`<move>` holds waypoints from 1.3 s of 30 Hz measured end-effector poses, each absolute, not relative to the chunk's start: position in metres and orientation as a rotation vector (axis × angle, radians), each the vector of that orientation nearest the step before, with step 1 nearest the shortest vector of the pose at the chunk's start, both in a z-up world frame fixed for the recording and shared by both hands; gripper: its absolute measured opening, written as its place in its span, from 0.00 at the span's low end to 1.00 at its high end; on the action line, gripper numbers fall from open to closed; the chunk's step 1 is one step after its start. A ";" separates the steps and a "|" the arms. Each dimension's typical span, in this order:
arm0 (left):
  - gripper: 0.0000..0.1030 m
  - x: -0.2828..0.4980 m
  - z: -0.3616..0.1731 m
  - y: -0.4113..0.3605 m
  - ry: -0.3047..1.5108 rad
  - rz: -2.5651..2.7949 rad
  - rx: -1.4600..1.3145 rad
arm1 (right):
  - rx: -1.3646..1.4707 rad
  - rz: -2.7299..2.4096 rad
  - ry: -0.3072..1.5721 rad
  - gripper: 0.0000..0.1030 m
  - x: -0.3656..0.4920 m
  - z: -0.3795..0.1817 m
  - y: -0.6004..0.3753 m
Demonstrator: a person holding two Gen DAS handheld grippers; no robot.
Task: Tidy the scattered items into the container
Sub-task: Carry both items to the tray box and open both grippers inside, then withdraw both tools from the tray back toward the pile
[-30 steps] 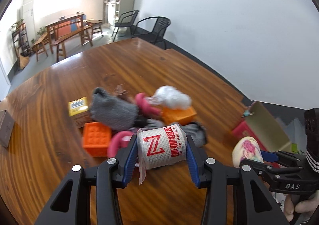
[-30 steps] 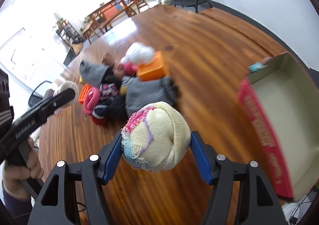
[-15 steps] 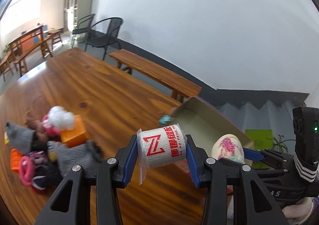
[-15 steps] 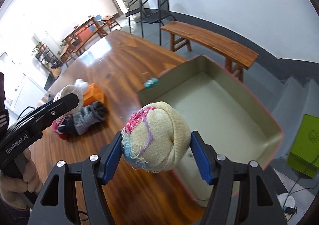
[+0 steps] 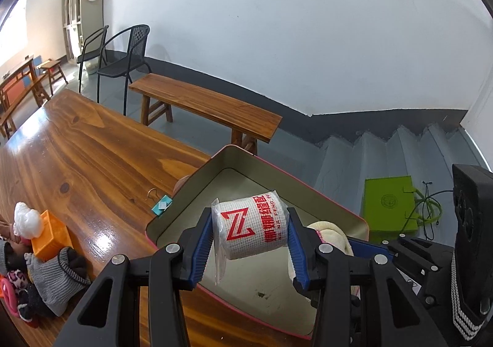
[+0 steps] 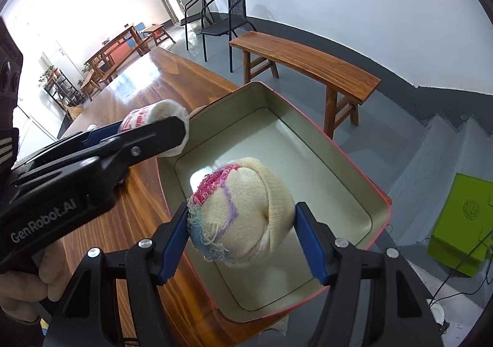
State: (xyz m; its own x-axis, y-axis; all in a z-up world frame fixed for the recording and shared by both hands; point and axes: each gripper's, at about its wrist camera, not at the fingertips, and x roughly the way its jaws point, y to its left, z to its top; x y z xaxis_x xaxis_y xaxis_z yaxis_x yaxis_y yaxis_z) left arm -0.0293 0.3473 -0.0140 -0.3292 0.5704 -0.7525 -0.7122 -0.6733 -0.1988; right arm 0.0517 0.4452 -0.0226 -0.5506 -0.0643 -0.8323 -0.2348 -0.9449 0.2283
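- Now both grippers hang over the open tin box, a pale-lined rectangular container with a pink-red outer wall that sits at the corner of the wooden table.
- The left gripper has its blue pads pressed against the two ends of a white wrapped roll printed with a big red Z and red characters; a loose flap of clear wrapper trails below the roll.
- That roll is held in the air above the near-left part of the box, clear of the box floor.
- The right gripper is clamped on a balled-up cream sock with pink, purple and blue stitching and frayed threads, its blue pads squeezing it from either side.
- The sock ball hangs above the middle of the box, not touching the bottom as far as I can see.
- From the right wrist view a person's hand shows at the lower left, wrapped round the left gripper's handle.
- Back on the table, well apart from the box, lies the remaining heap: an orange block, a white fluffy wad, a grey sock and some pink bits.
- A teal binder clip lies just beside the box's left wall.
- A wooden bench stands beyond the table.
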 end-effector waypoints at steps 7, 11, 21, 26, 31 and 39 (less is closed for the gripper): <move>0.46 -0.031 -0.020 0.351 0.219 2.046 -1.111 | -1.453 2.633 0.474 0.69 0.052 -0.028 0.456; 0.47 -0.030 -0.025 0.354 0.206 2.026 -1.146 | -1.476 2.620 0.513 0.70 0.051 -0.034 0.464; 0.48 -0.029 -0.023 0.347 0.170 2.046 -1.174 | -1.514 2.605 0.550 0.71 0.053 -0.040 0.471; 0.76 -0.030 -0.021 0.336 0.129 2.093 -1.170 | -1.517 2.599 0.555 0.71 0.056 -0.041 0.471; 0.76 -0.031 -0.021 0.330 0.124 2.115 -1.177 | -1.521 2.593 0.580 0.72 0.058 -0.042 0.473; 0.77 -0.033 -0.022 0.325 0.104 2.120 -1.191 | -1.503 2.618 0.569 0.77 0.060 -0.035 0.470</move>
